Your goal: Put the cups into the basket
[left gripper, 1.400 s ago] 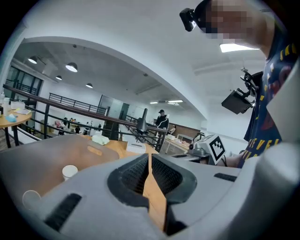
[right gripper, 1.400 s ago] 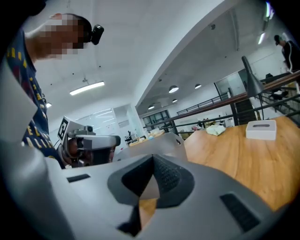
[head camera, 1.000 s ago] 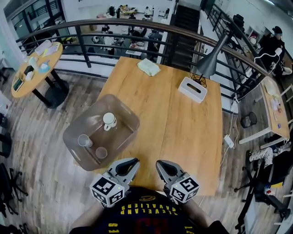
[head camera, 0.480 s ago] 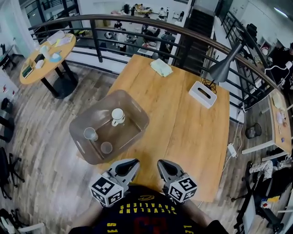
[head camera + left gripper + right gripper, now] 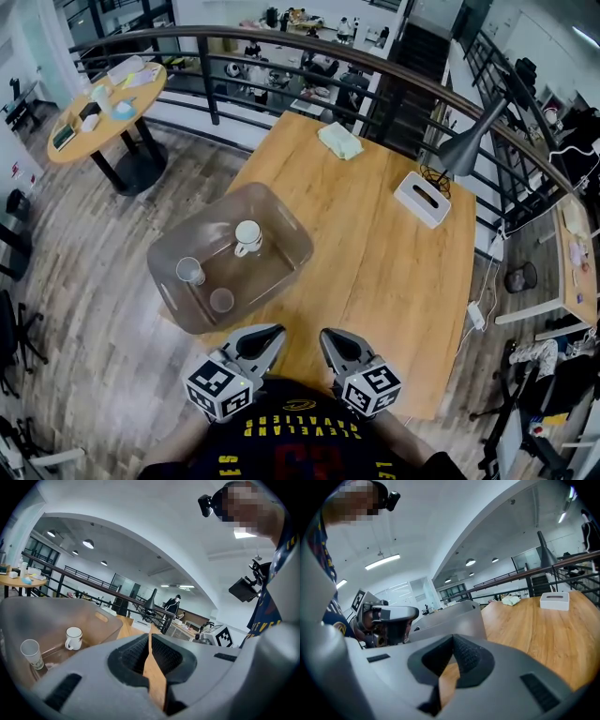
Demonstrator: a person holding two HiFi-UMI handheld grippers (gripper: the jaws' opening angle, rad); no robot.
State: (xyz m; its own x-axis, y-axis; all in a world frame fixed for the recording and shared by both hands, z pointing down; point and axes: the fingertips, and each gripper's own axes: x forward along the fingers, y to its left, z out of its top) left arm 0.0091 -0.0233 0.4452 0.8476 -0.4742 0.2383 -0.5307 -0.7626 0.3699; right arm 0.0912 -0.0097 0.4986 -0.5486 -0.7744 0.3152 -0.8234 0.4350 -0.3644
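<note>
A translucent brown basket (image 5: 281,217) sits on the left part of the wooden table (image 5: 394,262). Inside it stand a white mug (image 5: 247,236), a clear cup (image 5: 190,271) and another clear cup (image 5: 222,300). In the left gripper view the white mug (image 5: 73,638) and a clear cup (image 5: 31,652) show inside the basket (image 5: 101,623). My left gripper (image 5: 266,339) is shut and empty near the table's front edge, just right of the basket's near corner. Beside it my right gripper (image 5: 332,342) is also shut with nothing in it.
A white tissue box (image 5: 423,199), a pale green cloth (image 5: 340,141) and a grey desk lamp (image 5: 469,141) stand at the table's far end. A black railing (image 5: 281,80) runs behind. A round side table (image 5: 103,108) stands at the far left.
Both grippers stay shut in much the same place near the table's front edge. The view has shifted, so the basket and table sit a little further right and lower in the picture.
</note>
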